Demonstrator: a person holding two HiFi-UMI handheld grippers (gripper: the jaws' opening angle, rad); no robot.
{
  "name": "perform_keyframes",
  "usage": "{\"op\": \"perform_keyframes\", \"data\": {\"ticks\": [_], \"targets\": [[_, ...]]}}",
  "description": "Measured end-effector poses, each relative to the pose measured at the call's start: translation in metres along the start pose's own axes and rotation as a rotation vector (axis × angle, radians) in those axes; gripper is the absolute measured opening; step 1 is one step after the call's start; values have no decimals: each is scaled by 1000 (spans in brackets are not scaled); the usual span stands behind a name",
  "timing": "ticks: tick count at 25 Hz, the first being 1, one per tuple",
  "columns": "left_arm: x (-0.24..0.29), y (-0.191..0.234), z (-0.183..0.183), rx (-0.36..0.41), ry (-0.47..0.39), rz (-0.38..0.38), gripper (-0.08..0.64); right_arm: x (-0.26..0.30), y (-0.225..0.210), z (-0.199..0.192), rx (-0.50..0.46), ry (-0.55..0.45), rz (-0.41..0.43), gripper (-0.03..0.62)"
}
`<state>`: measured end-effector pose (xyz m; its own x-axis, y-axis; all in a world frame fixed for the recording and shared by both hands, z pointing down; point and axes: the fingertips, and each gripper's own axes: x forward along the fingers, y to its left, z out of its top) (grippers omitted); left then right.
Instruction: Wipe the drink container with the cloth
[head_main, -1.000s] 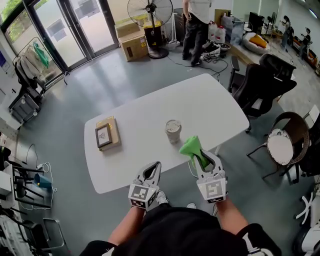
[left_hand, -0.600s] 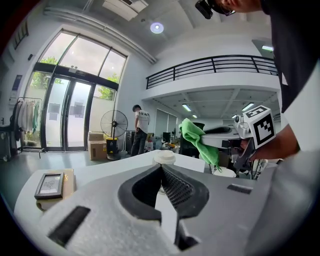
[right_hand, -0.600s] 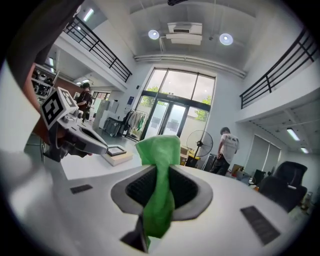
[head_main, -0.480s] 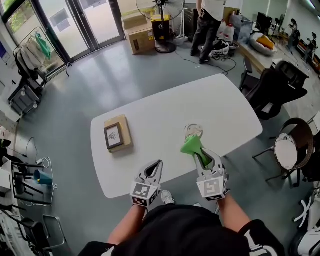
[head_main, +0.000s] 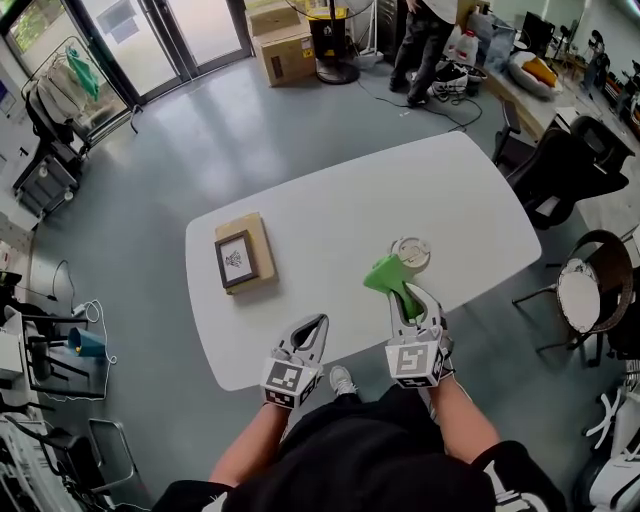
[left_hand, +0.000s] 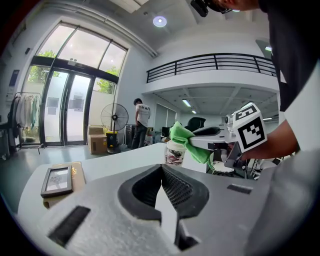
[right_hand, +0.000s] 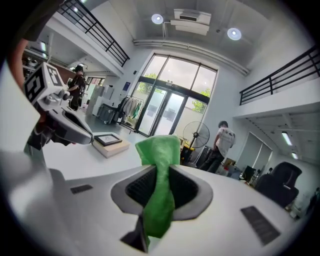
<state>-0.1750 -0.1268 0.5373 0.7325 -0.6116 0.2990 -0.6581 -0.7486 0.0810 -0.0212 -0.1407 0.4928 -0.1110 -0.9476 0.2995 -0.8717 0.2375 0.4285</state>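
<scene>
A pale paper drink cup (head_main: 411, 254) with a lid stands on the white table (head_main: 330, 220) near its front edge. My right gripper (head_main: 404, 296) is shut on a green cloth (head_main: 384, 274), whose bunched end sits just before and left of the cup, close to it or touching. In the right gripper view the cloth (right_hand: 159, 165) hangs between the jaws of that gripper (right_hand: 159, 175) and hides the cup. My left gripper (head_main: 316, 325) hovers shut and holds nothing at the table's front edge. The left gripper view shows the cup (left_hand: 175, 152) behind the cloth (left_hand: 183, 138).
A framed picture (head_main: 236, 259) lies on a flat brown box at the table's left. Black office chairs (head_main: 560, 160) stand to the right of the table. A person (head_main: 428, 30), a floor fan and cardboard boxes (head_main: 285, 48) are at the far end.
My right gripper has carried the green cloth forward and up to the cup. The left gripper has stayed low at the table's front edge.
</scene>
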Motion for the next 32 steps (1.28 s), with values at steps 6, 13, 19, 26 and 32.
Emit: {"op": "perform_keyframes", "data": {"ticks": [6,13,19,26,32], "targets": [[1,1,-10,-41,21,39,14,32,7,-32,-28,80,0,84],[2,1,-29,-71,55,55,14,55,17,-51,-46,131,7,84],[1,4,-36,-83,74,71,14,68,20,-64,-57,177,-22,86],[-3,9,-47,-88,101,97,14,78,25,-85,-46,224,-23,89],[-14,14,-51,-103,93,134,14,93,40,-108,-41,268,-2,89]]}}
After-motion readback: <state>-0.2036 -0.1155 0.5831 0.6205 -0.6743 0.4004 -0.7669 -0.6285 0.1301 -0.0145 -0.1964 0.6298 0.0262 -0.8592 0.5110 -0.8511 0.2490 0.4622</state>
